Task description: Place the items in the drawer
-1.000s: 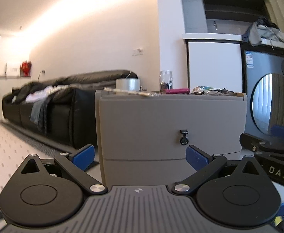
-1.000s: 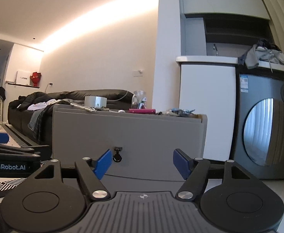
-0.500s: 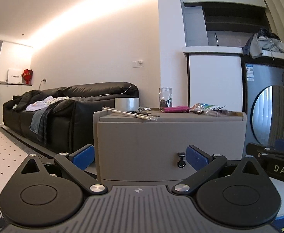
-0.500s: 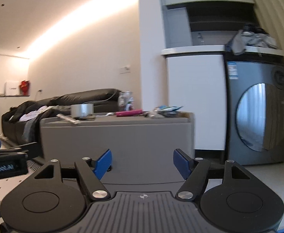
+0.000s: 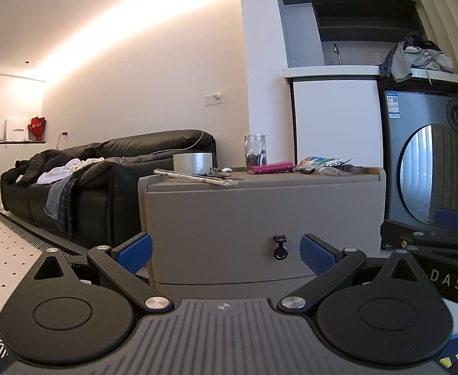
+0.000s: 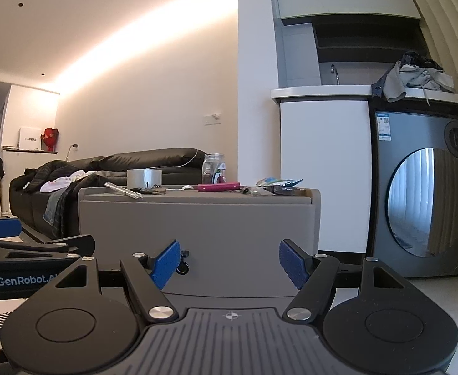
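A grey drawer cabinet (image 5: 260,215) (image 6: 204,228) stands ahead, its drawer closed, with a small black ring pull (image 5: 281,248) (image 6: 182,264) on the front. On its top lie a grey tape roll (image 5: 192,162) (image 6: 144,178), a glass jar (image 5: 255,151) (image 6: 213,168), a pink case (image 5: 271,167) (image 6: 219,186), a wrapped metal rod (image 5: 194,177) (image 6: 123,190) and snack packets (image 5: 326,164) (image 6: 276,184). My left gripper (image 5: 225,251) is open and empty, a short way from the drawer front. My right gripper (image 6: 229,259) is also open and empty.
A black sofa (image 5: 82,187) with clothes on it runs along the left wall. A washing machine (image 6: 423,200) stands to the right, beside a white cabinet (image 6: 323,168). Patterned rug (image 5: 7,256) covers the floor at left.
Both cameras rose, so the cabinet top and its items now show from slightly above. The right view swung right and then back. Both grippers stayed open.
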A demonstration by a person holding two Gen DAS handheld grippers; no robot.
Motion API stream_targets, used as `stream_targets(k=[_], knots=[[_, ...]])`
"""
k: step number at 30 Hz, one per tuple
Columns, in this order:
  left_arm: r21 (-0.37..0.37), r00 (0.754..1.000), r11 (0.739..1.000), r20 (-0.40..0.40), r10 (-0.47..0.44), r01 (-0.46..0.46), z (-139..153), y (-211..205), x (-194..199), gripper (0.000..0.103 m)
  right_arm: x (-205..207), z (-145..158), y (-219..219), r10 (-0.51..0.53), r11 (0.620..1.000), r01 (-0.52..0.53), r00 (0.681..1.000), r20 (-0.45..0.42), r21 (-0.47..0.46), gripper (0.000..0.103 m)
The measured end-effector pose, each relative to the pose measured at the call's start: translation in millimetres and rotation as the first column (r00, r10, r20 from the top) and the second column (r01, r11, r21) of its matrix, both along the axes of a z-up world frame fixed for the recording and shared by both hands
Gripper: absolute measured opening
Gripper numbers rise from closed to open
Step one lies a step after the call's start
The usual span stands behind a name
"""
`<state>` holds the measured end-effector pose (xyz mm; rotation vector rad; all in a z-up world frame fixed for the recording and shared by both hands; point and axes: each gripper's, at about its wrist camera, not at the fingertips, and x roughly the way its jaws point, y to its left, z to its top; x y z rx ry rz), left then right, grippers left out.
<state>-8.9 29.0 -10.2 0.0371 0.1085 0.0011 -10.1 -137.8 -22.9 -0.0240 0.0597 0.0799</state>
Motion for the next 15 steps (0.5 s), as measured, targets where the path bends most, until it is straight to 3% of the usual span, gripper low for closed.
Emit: stream_targets(k=[15], knots=[[-0.029, 1.0, 1.0, -0.021, 0.006, -0.007, -0.8, 4.2, -1.1, 0.103, -1.4, -1.2, -3.2, -0.006, 1.0, 0.006, 1.0, -0.009, 0.0, 0.073]])
